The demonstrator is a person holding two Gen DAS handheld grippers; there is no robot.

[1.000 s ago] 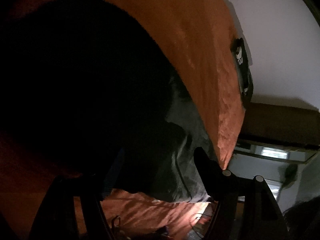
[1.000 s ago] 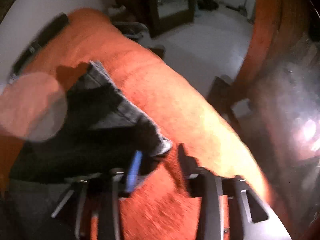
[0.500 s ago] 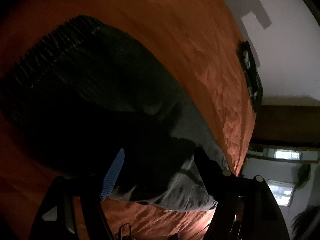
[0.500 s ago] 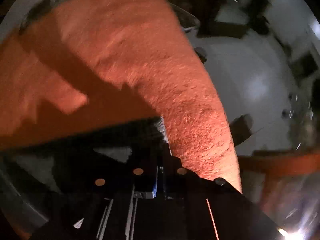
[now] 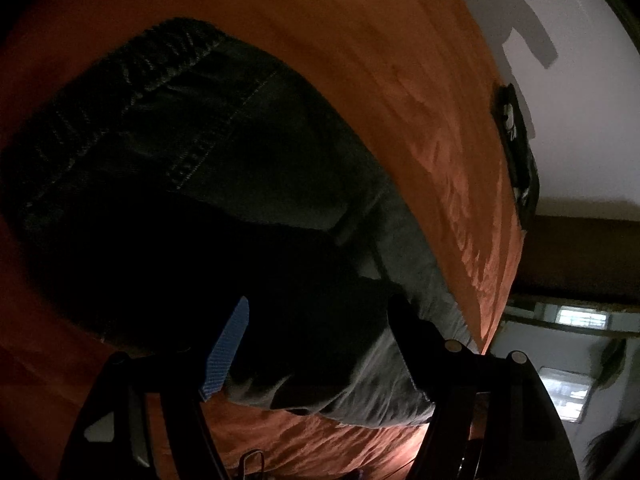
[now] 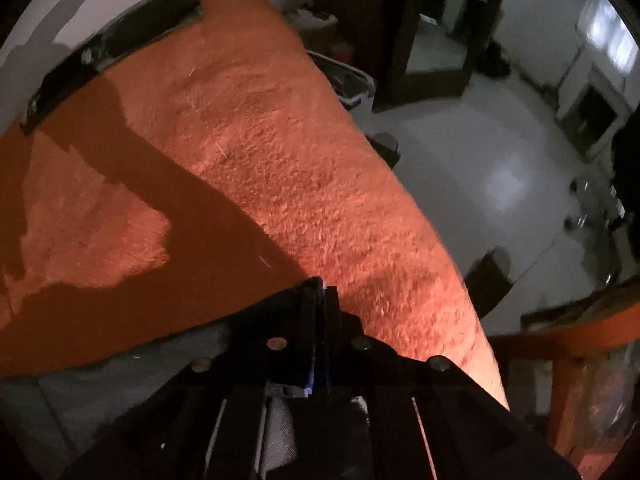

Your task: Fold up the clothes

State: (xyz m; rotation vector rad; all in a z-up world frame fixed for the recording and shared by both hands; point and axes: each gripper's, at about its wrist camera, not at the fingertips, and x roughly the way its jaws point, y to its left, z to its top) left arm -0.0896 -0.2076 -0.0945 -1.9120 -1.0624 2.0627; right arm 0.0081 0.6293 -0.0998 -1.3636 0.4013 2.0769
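Note:
A dark grey denim garment (image 5: 240, 152) with a ribbed waistband lies on an orange blanket (image 5: 400, 80). My left gripper (image 5: 320, 340) hovers open over its near folded part. The blue pad (image 5: 226, 352) and the black finger (image 5: 412, 332) stand wide apart with cloth lying between them, not pinched. In the right wrist view my right gripper (image 6: 322, 292) has its fingertips almost together, the jaws opening slightly. A thin edge of the grey garment (image 6: 120, 376) runs into the fingers and shows under them. Ahead of them is bare orange blanket (image 6: 280, 160).
A long black object (image 5: 518, 152) (image 6: 112, 52) lies at the bed's far edge against the white wall. To the right of the bed are a white floor (image 6: 480, 160), a dark-framed mirror or door (image 6: 436, 48), dark furniture feet and an orange wooden frame (image 6: 568, 344).
The right gripper swung from beside the garment, closed, and now faces bare blanket with cloth at its fingers. The shadow lifted off the garment in the left view; the left gripper stays wide.

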